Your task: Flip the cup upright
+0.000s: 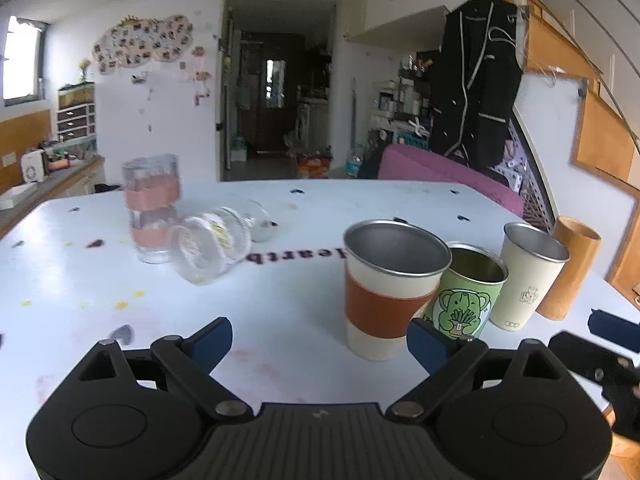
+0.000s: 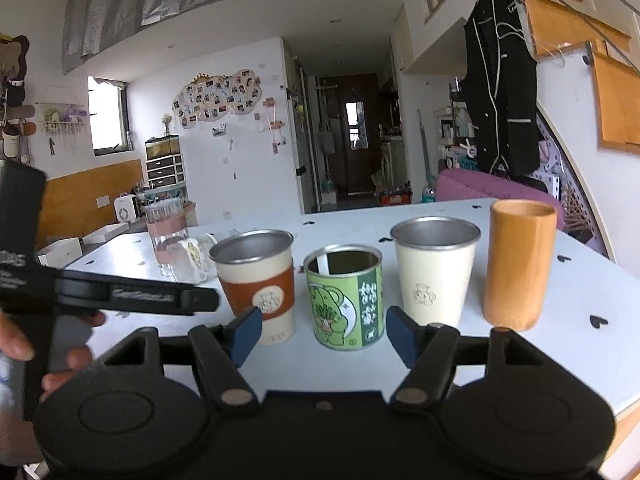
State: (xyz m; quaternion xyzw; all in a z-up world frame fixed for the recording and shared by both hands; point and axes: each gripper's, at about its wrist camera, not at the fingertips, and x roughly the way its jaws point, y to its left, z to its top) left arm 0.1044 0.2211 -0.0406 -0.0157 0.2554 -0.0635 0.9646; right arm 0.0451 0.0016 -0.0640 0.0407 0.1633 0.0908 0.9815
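Observation:
A clear glass cup lies on its side on the white table, left of centre, beside two stacked glasses with pink bands. It also shows in the right wrist view, partly hidden behind the orange-banded cup. My left gripper is open and empty, near the table's front edge, well short of the fallen glass. My right gripper is open and empty, in front of the green tin.
Upright in a row stand the orange-banded metal cup, green tin, cream metal cup and wooden tumbler. The left gripper's body and the hand holding it fill the right view's left side.

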